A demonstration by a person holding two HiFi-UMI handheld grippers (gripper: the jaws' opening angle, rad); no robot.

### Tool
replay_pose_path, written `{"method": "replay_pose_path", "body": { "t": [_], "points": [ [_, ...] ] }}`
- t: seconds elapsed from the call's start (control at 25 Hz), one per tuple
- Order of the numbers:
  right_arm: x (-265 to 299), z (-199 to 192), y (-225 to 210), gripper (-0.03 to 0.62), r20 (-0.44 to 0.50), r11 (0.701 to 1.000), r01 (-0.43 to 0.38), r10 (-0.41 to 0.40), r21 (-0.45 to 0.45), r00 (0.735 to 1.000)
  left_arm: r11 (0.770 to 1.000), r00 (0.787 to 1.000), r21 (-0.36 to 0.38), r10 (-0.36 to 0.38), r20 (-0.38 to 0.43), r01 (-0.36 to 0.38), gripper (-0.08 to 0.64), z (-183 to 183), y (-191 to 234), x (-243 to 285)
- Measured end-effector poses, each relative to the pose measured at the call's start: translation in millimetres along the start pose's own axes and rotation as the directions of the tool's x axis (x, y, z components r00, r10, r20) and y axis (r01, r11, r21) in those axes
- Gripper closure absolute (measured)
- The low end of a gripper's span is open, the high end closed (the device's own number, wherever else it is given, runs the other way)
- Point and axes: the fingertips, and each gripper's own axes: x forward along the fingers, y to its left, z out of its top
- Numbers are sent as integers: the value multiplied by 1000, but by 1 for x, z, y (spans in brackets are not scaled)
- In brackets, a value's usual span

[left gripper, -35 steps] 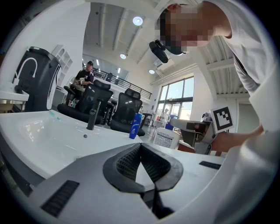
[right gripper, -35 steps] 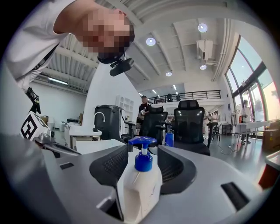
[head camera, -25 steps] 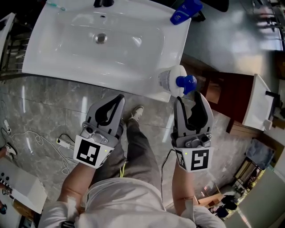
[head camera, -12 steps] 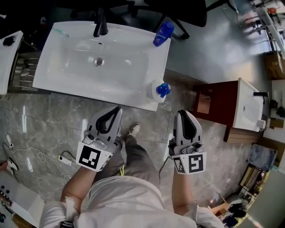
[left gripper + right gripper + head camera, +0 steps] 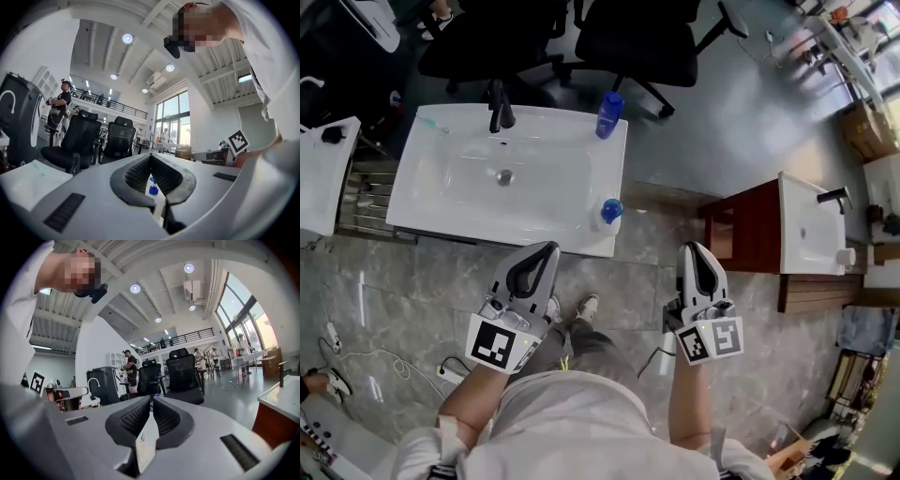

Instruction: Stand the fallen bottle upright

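Here, bottle (image 5: pixel 607 212) on sink (image 5: pixel 546 204), beyond left gripper (image 5: pixel 550 249)

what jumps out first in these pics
The big white sink in the upper left of the head view, with a blue-capped bottle standing at its near right corner and a blue bottle at the back. Below it, the left tongs and right tongs hang shut and empty, the right just closed.
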Motion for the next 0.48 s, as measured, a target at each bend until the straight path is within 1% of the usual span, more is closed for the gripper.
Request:
{"method": "replay_pose_path", "body": {
  "t": [0.12, 0.2, 0.32, 0.48],
  "points": [
    [-13, 21, -9, 541, 24, 1000, 0, 0, 31, 1000, 999, 999, 42, -3, 36, 2, 545, 29, -9, 2],
    [-21, 34, -13, 543, 41, 999, 1, -3, 34, 999, 997, 998, 72, -2, 67, -3, 545, 50, -14, 1],
    [-29, 56, -13, 543, 70, 1000, -14, 13, 15, 997, 993, 994, 116, 5, 109, -18, 545, 80, -20, -2],
    [-34, 86, -3, 541, 113, 998, -52, 55, -33, 992, 986, 992, 155, 38, 122, -57, 545, 108, -21, -14]
  ]
}}
